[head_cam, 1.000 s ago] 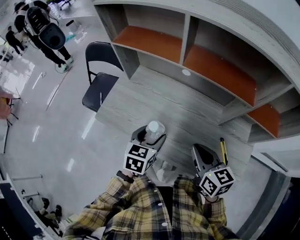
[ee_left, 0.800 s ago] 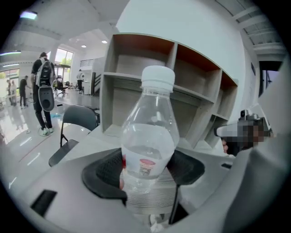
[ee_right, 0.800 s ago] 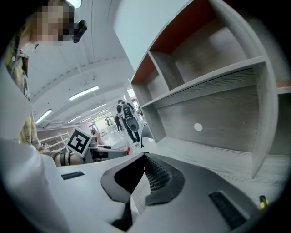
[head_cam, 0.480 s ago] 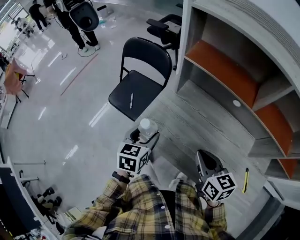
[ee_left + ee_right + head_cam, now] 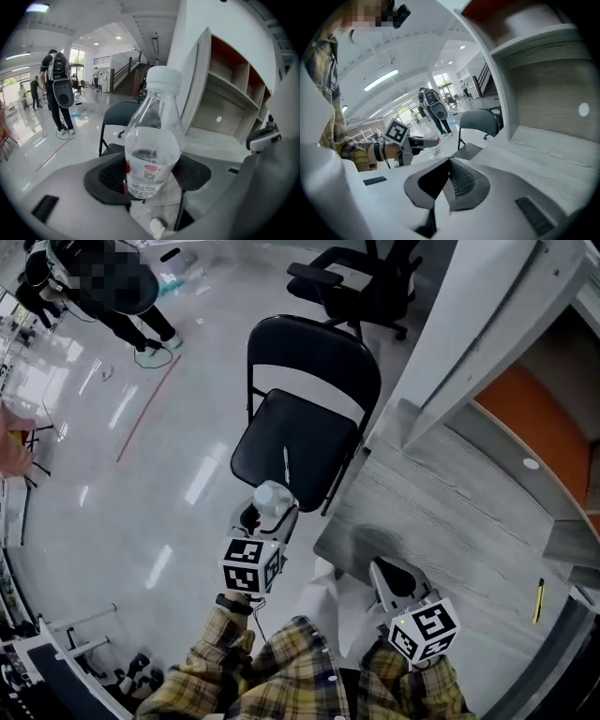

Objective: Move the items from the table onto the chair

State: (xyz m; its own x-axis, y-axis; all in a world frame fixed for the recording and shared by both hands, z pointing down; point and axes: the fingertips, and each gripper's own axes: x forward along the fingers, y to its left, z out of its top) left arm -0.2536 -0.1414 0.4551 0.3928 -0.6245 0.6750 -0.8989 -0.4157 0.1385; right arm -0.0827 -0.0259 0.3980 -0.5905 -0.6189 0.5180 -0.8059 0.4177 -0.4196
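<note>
My left gripper is shut on a clear plastic water bottle with a white cap; the pads press its lower body from both sides. The bottle hangs just in front of the near edge of the black folding chair. A thin white pen lies on the chair's seat. My right gripper is shut and holds nothing, above the corner of the grey wooden table. In the right gripper view the closed jaws point toward the chair, with the left gripper off to the left.
A yellow pen lies at the table's right edge. A shelf unit with orange panels stands on the table at the right. A black office chair is behind the folding chair. A person stands far left on the glossy floor.
Both grippers have swung left from over the table toward the folding chair, the left one carrying the bottle. The chair now lies directly ahead of the bottle; the yellow pen has slid to the right edge of view.
</note>
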